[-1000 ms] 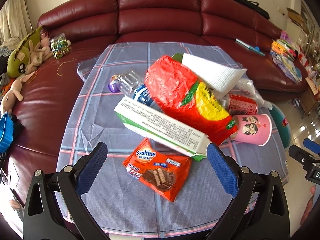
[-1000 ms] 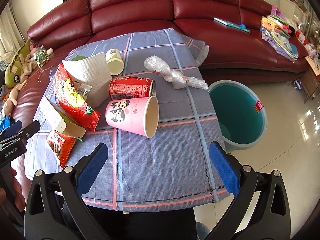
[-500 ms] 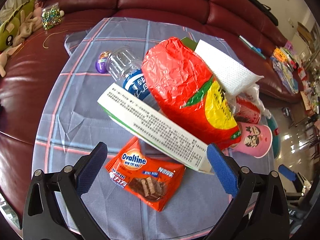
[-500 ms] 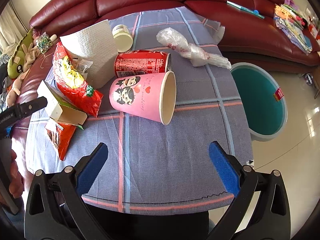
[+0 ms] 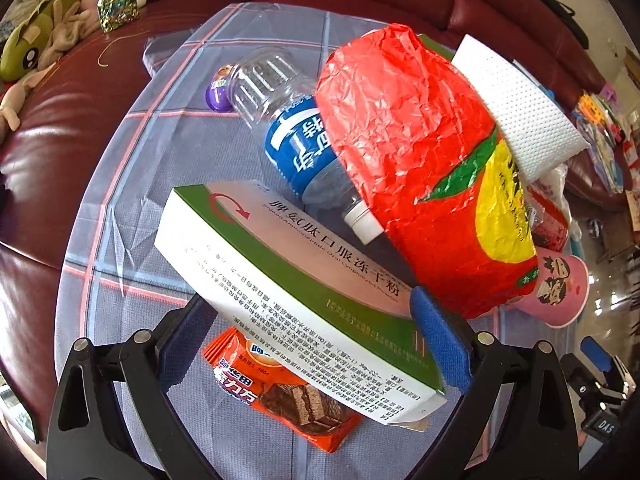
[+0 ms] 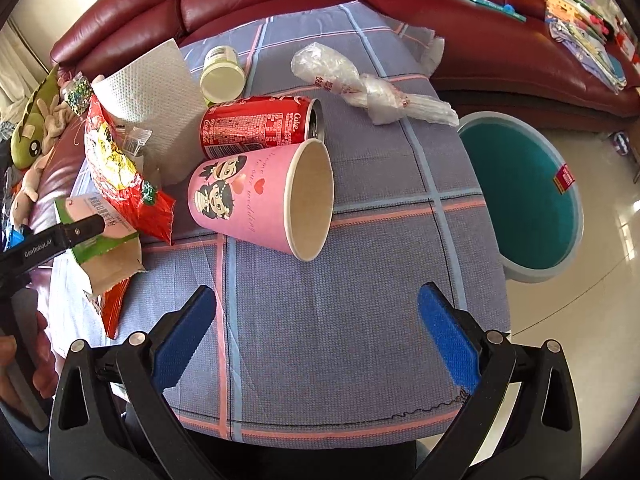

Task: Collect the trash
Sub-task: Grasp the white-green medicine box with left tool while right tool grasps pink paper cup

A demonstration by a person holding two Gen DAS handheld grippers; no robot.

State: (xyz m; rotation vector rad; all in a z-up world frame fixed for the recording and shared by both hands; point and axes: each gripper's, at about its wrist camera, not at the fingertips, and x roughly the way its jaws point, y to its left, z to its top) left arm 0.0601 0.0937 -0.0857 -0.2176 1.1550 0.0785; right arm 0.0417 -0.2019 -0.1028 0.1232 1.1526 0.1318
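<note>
My left gripper (image 5: pixel 312 344) is open, its blue pads on either side of a green and white carton (image 5: pixel 288 288), which lies over an orange Ovaltine wrapper (image 5: pixel 280 396). Behind the carton lie a clear plastic bottle (image 5: pixel 296 136) and a red crisp bag (image 5: pixel 424 172). My right gripper (image 6: pixel 316 340) is open and empty above the cloth, short of a pink paper cup (image 6: pixel 260 200) on its side. A red cola can (image 6: pixel 260 124) lies behind the cup. The teal bin (image 6: pixel 524 196) stands on the floor to the right.
A white paper towel (image 6: pixel 152 96), a white jar (image 6: pixel 222 74) and a crumpled plastic bag (image 6: pixel 360 84) lie on the checked cloth (image 6: pixel 360 280). A red sofa (image 6: pixel 480 40) curves behind, with soft toys (image 5: pixel 32 44) on the left. The left gripper (image 6: pixel 48 240) shows in the right wrist view.
My left gripper has moved forward and down until the carton sits between its pads. My right gripper has moved closer to the pink cup.
</note>
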